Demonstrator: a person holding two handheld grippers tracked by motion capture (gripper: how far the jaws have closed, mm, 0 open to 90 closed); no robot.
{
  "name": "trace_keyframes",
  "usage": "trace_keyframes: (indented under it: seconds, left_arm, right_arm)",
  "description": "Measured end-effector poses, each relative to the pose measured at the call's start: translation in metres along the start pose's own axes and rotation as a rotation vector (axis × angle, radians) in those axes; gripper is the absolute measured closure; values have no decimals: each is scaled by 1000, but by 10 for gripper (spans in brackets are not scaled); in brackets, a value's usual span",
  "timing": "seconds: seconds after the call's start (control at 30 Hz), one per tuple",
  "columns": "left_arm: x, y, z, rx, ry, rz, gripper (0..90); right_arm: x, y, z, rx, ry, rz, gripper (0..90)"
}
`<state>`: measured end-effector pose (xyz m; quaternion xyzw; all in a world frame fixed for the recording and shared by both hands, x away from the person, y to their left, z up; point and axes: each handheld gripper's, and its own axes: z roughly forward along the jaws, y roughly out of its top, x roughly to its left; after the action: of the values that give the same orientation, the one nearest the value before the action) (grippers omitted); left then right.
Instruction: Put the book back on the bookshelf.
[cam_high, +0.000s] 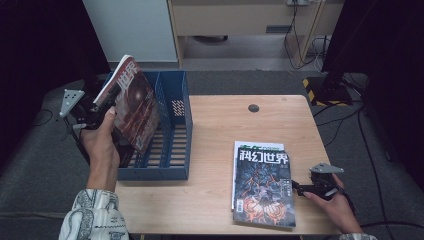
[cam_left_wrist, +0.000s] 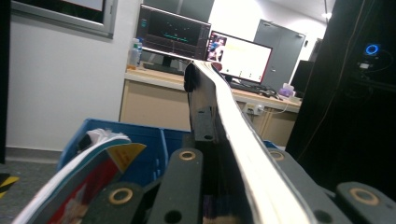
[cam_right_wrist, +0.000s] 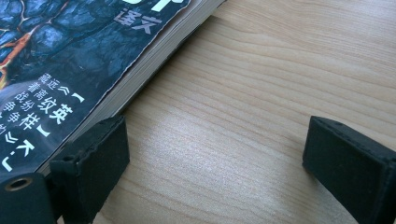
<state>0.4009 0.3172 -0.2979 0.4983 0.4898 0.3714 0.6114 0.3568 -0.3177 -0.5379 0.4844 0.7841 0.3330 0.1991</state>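
Magazine (cam_high: 131, 102) titled 世界 in left gripper (cam_high: 100, 112), apparently upright.

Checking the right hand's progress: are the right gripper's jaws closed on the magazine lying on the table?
No, the right gripper has its jaws wide apart over bare table, beside the magazine.

Four magazines (cam_high: 263, 187), one rack (cam_high: 172, 130)

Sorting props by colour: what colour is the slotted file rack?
Blue; the file rack shows best in the high view.
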Motion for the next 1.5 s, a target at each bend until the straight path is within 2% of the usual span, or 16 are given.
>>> trace_keyframes:
  seconds: [0.17,0.4,0.53,0.87,1.2,1.37,1.5]
  left_arm:
    - [0,-4,2,8,17,17,837]
    - [0,-20,12,26,30,6,837]
    - [0,-28,15,44,38,21,837]
    - [5,-46,20,60,50,-3,837]
    - [7,-58,24,78,59,-2,837]
    - [9,-63,25,94,63,12,837]
    - [10,-67,26,95,69,1,836]
  right_arm:
    - [0,0,0,0,0,0,75]
    - [0,0,0,0,0,0,76]
    - [0,0,0,0,0,1,75]
    - [0,0,0,0,0,0,75]
    - [0,0,0,0,0,0,76]
    - [0,0,0,0,0,0,76]
    - [0,0,0,0,0,0,75]
